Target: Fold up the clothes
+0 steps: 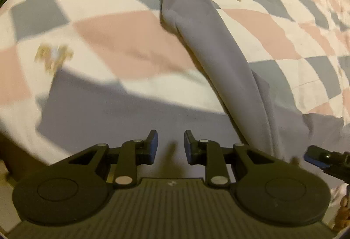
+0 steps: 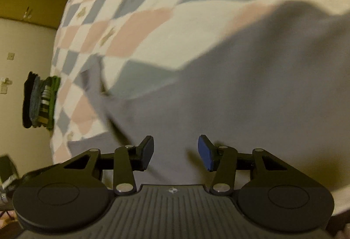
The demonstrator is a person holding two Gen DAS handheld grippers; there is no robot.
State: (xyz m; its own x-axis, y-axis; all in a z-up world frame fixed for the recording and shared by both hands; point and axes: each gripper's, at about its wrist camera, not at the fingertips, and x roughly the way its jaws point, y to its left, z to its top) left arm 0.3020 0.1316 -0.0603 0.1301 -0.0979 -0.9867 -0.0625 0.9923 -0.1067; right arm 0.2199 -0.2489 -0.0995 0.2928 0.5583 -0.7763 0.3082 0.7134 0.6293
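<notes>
Between folds: both tools hover empty over a grey garment (image 1: pixel 218 59) on the bed's checked quilt (image 1: pixel 105 26).
Left tool (image 1: pixel 171 147) and right tool (image 2: pixel 176 152) stand parted, gripping nothing. One long part already lies folded inward; next, I judge, pinch a fresh edge.

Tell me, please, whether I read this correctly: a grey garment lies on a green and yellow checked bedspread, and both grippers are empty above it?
Only the colours are wrong. The bedspread is checked in pink, grey and cream, as the left wrist view shows. The rest holds: the grey garment lies on it, and the left gripper and right gripper are both empty above the cloth.
</notes>
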